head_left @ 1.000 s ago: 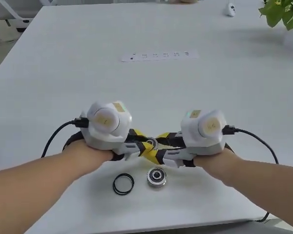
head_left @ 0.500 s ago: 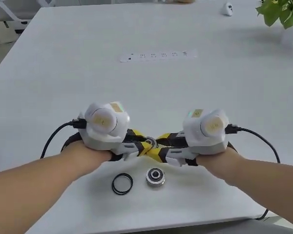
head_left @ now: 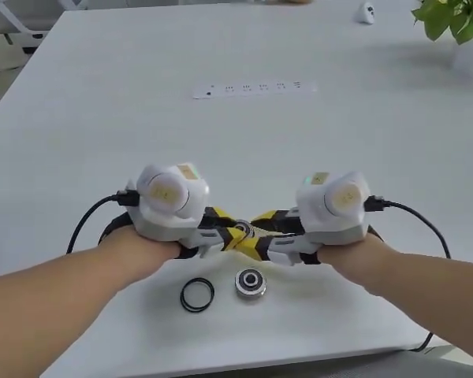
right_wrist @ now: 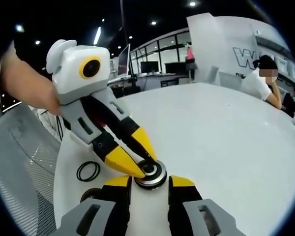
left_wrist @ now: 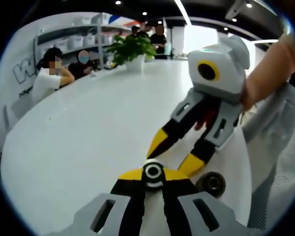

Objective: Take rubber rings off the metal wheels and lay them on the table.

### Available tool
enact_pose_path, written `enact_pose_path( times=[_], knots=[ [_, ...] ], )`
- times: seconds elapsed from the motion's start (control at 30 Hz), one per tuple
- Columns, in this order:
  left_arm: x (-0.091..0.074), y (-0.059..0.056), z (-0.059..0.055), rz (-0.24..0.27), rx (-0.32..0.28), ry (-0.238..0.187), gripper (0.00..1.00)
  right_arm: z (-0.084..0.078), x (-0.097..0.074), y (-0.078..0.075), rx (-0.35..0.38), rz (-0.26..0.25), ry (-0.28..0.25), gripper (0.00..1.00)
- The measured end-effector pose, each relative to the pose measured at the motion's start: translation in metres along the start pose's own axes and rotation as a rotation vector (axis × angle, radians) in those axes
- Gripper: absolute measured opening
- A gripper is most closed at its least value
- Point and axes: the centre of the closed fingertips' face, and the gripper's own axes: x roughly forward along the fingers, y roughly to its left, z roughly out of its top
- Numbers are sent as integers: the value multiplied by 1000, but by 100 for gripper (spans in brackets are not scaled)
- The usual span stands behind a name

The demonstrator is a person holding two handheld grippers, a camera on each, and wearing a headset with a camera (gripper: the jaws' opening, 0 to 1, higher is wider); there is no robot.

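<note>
My left gripper point(left_wrist: 153, 178) has its jaws clamped on a small metal wheel point(right_wrist: 151, 172), held just above the tabletop point(head_left: 315, 150) near its front edge; I cannot tell whether a ring sits on this wheel. My right gripper point(right_wrist: 149, 182) faces it tip to tip, its jaws apart with one yellow tip on each side of the same wheel; whether they touch it I cannot tell. In the head view the two grippers meet at the centre; just in front of them, towards me, a loose rubber ring point(head_left: 196, 294) lies flat on the tabletop, and a second wheel point(head_left: 251, 283) rests just beside it on the right, apart from it. A power strip point(head_left: 252, 89) lies well beyond; a plant point(head_left: 449, 17) stands at the far right corner.
</note>
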Motion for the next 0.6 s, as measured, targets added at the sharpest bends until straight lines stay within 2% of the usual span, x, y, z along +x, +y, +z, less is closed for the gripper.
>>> enact_pose_path(
  times=[0.6],
  knots=[
    [1,0,0,4,-6,-1,13,-7,-5,-1,-15,10,29,17]
  ],
)
